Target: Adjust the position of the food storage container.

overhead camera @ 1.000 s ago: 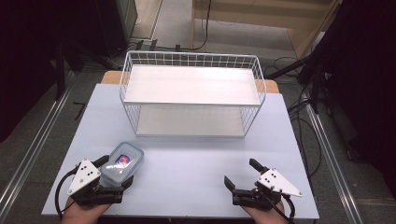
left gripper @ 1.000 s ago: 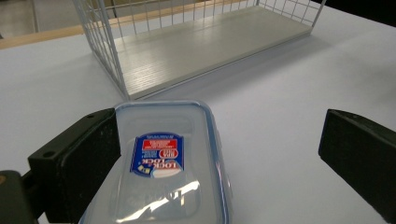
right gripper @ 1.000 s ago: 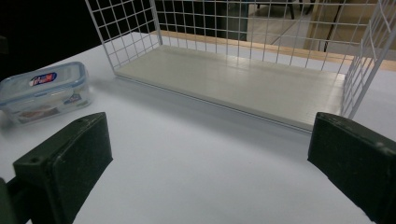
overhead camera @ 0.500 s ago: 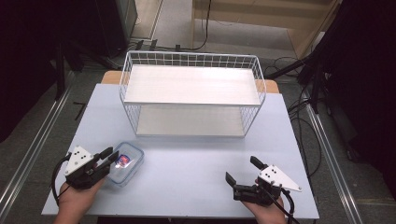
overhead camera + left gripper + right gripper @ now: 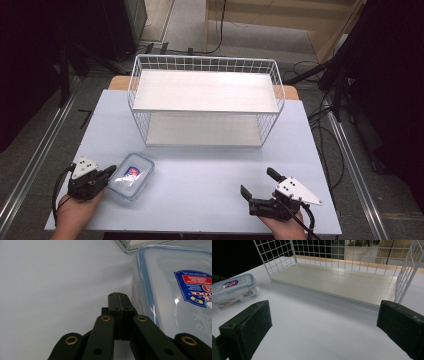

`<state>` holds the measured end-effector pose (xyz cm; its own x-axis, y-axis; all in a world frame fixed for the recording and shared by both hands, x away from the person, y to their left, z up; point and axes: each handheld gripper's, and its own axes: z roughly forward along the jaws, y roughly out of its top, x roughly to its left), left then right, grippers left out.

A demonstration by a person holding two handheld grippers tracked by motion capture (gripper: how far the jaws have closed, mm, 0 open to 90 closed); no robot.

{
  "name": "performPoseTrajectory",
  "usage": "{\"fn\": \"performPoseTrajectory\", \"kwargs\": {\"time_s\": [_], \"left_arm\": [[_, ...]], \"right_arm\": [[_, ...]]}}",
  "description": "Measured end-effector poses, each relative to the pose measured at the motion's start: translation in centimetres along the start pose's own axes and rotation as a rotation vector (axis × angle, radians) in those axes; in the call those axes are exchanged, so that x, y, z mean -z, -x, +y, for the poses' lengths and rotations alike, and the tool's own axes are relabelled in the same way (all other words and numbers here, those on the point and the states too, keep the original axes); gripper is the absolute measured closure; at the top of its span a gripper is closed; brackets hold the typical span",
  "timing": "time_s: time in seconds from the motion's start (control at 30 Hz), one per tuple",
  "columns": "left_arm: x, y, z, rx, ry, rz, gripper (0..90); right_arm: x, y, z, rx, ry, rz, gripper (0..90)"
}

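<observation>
High view: the pale surface (image 5: 200, 175) fills the middle of the frame, and the white wire rack (image 5: 205, 100) with its two shelves stands at upper centre. In the right gripper view the rack's lower shelf runs across the upper half of the frame.

The clear plastic container (image 5: 131, 176), lid on and a red and blue label on top, lies flat on the surface at lower left in the high view, well apart from the rack. In the left gripper view the container (image 5: 175, 290) takes the right side of the frame; in the right gripper view it sits at the far left (image 5: 233, 290).

The left gripper (image 5: 107, 173) lies at the lower left, just beside the container's left edge. Its fingers have just been closing and are now pressed together with nothing between them, as the left gripper view shows (image 5: 119, 298); they lie alongside the container's wall.

The right gripper (image 5: 257, 182) rests at lower right of the high view, well apart from the container, its fingers spread wide and empty.
</observation>
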<state>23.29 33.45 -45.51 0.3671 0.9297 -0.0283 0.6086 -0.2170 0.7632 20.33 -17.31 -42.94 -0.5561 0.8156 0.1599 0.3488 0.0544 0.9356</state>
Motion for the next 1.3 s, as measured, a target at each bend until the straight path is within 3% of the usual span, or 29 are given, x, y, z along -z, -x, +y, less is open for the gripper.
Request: {"fn": "performPoseTrajectory", "kwargs": {"time_s": [0.1, 0.33, 0.57, 0.87, 0.97, 1.03, 1.17, 1.3], "left_arm": [[-0.2, 0.8, 0.1, -0.022, 0.000, -0.030, 90.0], [-0.7, 4.6, 0.7, -0.101, 0.007, -0.125, 90.0], [-1.5, 7.4, 1.3, -0.140, 0.007, -0.177, 90.0], [-2.9, 11.3, 2.2, -0.159, 0.030, -0.243, 90.0], [-3.8, 13.1, 2.5, -0.151, 0.049, -0.271, 90.0], [-4.4, 14.7, 2.7, -0.163, 0.037, -0.292, 90.0], [-4.5, 15.4, 2.7, -0.174, 0.037, -0.294, 90.0], [-3.9, 14.9, 2.6, -0.171, 0.051, -0.277, 90.0]], "right_arm": [[0.0, 0.0, 0.0, 0.000, 0.000, 0.000, 0.0], [-0.1, 0.0, -0.1, -0.008, -0.004, 0.002, 0.0], [-0.2, 0.0, -0.1, -0.011, -0.010, 0.006, 0.0], [-0.3, -0.1, -0.2, -0.014, -0.012, 0.007, 0.0], [-0.3, -0.1, -0.2, -0.017, -0.013, 0.005, 0.0], [-0.2, 0.0, -0.2, -0.018, -0.012, 0.005, 0.0], [-0.1, 0.0, -0.2, -0.017, -0.010, 0.006, 0.0], [-0.1, 0.0, -0.3, -0.019, -0.014, 0.009, 0.0]]}}
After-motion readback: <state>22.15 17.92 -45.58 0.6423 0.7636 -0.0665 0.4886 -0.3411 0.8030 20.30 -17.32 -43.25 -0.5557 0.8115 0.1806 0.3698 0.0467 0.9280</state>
